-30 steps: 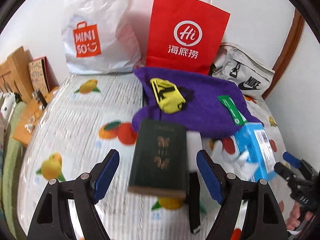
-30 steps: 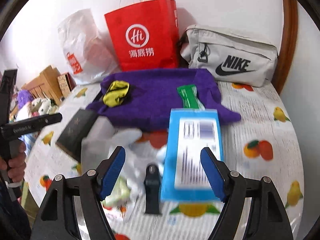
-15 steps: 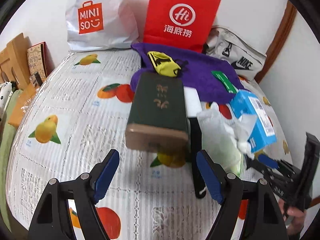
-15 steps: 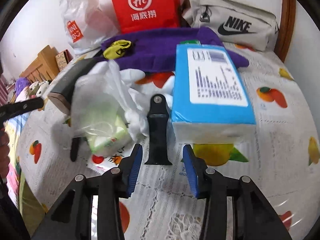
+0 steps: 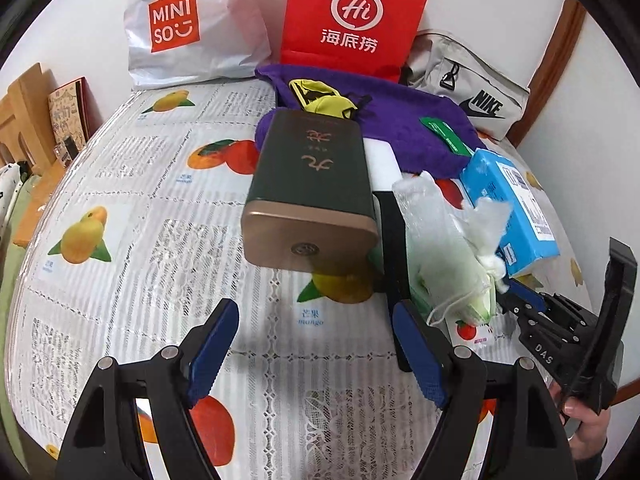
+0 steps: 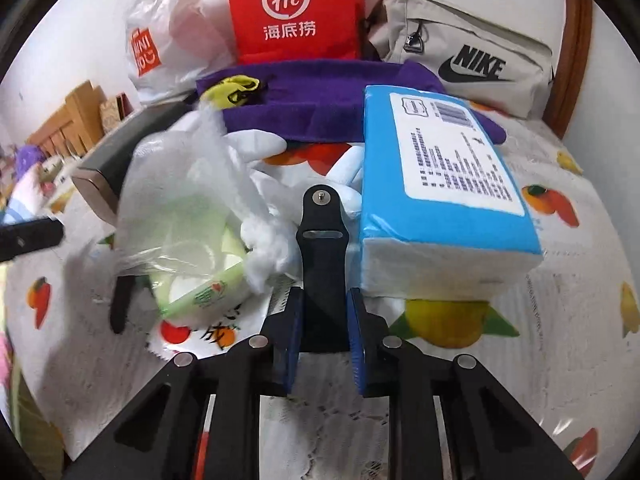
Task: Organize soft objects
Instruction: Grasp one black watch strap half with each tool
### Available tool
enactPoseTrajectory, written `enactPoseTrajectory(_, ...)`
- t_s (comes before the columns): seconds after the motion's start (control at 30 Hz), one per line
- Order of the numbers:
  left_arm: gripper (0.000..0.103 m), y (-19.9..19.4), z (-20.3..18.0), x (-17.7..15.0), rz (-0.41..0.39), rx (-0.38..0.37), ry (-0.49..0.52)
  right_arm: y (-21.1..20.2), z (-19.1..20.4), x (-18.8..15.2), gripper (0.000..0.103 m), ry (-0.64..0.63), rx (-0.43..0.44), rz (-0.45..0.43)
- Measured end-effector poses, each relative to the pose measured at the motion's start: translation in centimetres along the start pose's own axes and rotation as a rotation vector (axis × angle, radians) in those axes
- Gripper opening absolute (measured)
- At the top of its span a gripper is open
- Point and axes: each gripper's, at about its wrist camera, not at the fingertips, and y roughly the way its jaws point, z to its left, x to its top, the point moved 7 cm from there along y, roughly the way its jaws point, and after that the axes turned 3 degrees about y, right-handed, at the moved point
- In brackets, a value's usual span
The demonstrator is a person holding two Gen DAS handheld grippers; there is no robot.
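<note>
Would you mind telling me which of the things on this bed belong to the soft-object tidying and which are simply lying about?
Part of the job:
right gripper, closed on the black strap
left gripper, open
purple towel
blue tissue pack
cotton-pad bag

Lying about:
dark green box
red paper bag
Nike pouch
Miniso bag

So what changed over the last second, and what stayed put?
The right gripper went from wide open in front of the blue tissue pack to closed on the black strap, having moved left and in. The left gripper drew nearer the dark green box and stayed open. The purple cloth and red bag did not move.
</note>
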Motion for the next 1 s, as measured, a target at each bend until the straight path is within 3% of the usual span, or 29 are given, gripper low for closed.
enactPoseTrajectory(0.3, 0.078, 0.7, -1.5, -0.7, 0.008, -0.035, 0.013, -4.8, -0.9, -1.8, 0.021, 0.032, 0.059, -0.021)
enactPoseTrajectory(0.43, 0.078, 1.7, -3.0, -1.1, 0.023, -0.037, 0.044, -5.9, -1.2, -3.3, 0.021, 0.013, 0.028, -0.019)
enactPoseTrajectory(0.57, 0.078, 2.8, -3.5, -1.1, 0.026, 0.003, 0.063, -6.0, -2.5, -4.8, 0.021, 0.01, -0.017, 0.001)
enactPoseTrajectory(0.8, 0.077, 5.2, -4.3, -0.4, 0.043, 0.068, 0.1, -4.6, -3.2, -5.8, 0.023, 0.008, -0.015, 0.024)
enactPoseTrajectory(0.9, 0.077, 5.9, -5.0, -0.1, 0.038, 0.067, 0.104, -4.3, -3.0, -5.4, 0.033, 0.003, -0.001, 0.01)
enactPoseTrajectory(0.97, 0.063, 6.2, -5.6, 0.1, 0.033, 0.069, 0.124, -4.1, -2.9, -5.2, 0.035, 0.004, -0.002, 0.002)
enactPoseTrajectory(1.0, 0.049, 6.2, -5.8, 0.1, 0.027, 0.078, 0.14, -4.0, -2.7, -5.1, 0.035, 0.001, -0.008, -0.005)
